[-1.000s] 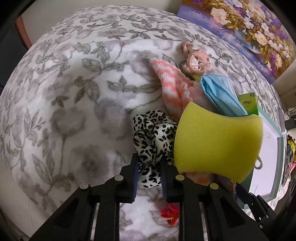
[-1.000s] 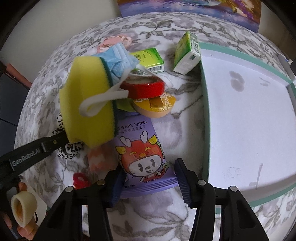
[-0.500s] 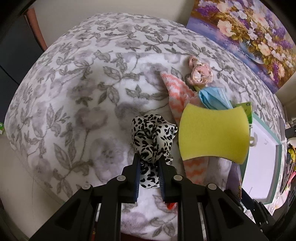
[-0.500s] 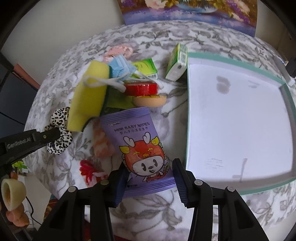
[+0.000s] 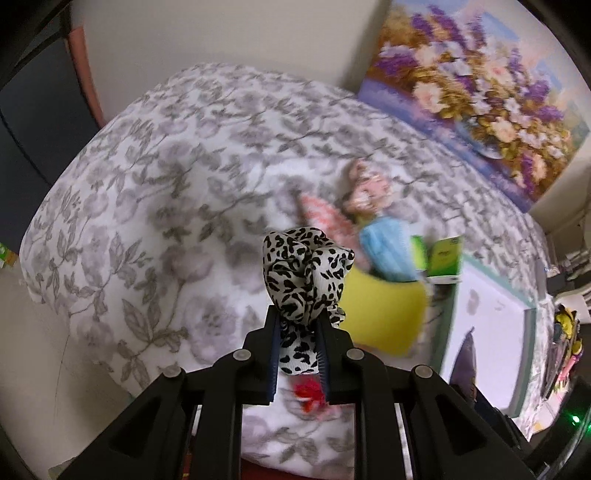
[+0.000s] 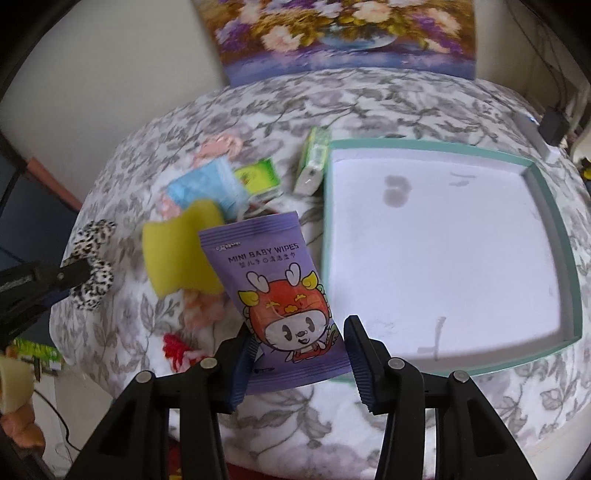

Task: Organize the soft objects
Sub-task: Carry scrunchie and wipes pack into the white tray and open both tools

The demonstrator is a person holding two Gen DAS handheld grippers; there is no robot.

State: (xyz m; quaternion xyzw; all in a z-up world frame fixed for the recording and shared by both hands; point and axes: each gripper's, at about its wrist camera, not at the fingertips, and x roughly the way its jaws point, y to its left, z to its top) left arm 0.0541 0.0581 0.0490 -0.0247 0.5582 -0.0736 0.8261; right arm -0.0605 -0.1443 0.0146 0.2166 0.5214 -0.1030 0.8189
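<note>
My left gripper [image 5: 297,325] is shut on a leopard-print scrunchie [image 5: 306,277] and holds it up above the floral-covered table. The right wrist view shows that same scrunchie [image 6: 92,266] at the far left. My right gripper [image 6: 299,332] is shut on the lower end of a purple baby wipes pack [image 6: 269,280], which hangs in the air beside the tray. On the cloth below lie a yellow sponge [image 6: 173,254], a blue face mask [image 6: 203,184], a pink fabric flower [image 6: 218,146], an orange-striped cloth [image 5: 321,218] and a red yarn piece [image 6: 177,347].
A white tray with a teal rim [image 6: 554,229] lies at the right with nothing in it. Two green packets [image 6: 258,173] [image 6: 314,162] sit near its left edge. A flower painting [image 6: 343,33] leans on the wall behind. The table drops off at left and front.
Both grippers have risen. The scrunchie has come up off the cloth in the left one, and the wipes pack has lifted off the pile in the right one. The table looks farther away.
</note>
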